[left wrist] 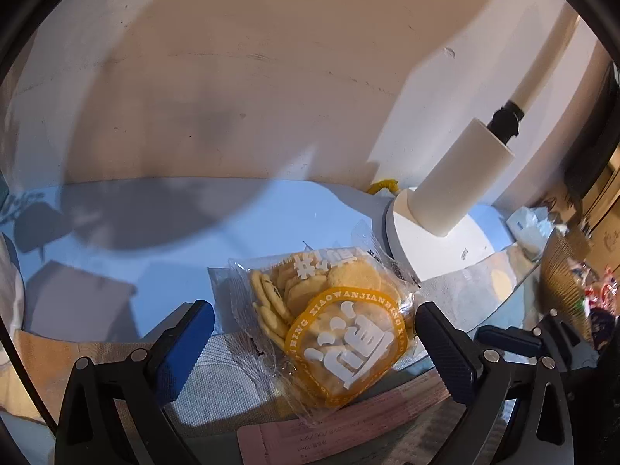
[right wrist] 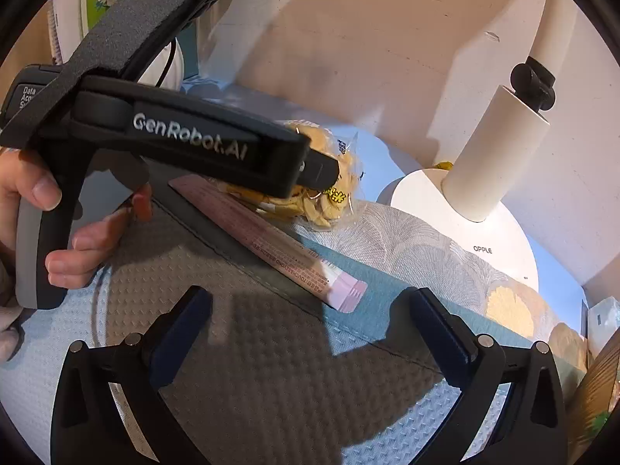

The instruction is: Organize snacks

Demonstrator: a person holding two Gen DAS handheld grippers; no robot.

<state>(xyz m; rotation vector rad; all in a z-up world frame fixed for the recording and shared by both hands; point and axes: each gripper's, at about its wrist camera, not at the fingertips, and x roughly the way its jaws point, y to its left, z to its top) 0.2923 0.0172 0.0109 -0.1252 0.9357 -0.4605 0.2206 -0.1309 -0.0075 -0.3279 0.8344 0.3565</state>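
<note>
Fingers (left wrist: 193, 333) of the left gripper (left wrist: 314, 345) are spread wide around the cracker bag (left wrist: 329, 310), released, pads not pressing. The right gripper (right wrist: 310, 329) is seen open and empty above the worktop (right wrist: 271, 368). The bag lies against the pink sachet (right wrist: 271, 232) beside the lamp base (right wrist: 484, 240). Sorting appears barely begun.

A white lamp (right wrist: 500, 147) with a round base marked OPPLE stands at the back of the worktop (left wrist: 186, 209), near the pale wall (left wrist: 248, 58). A grey textured mat (right wrist: 252, 348) covers the near part.
</note>
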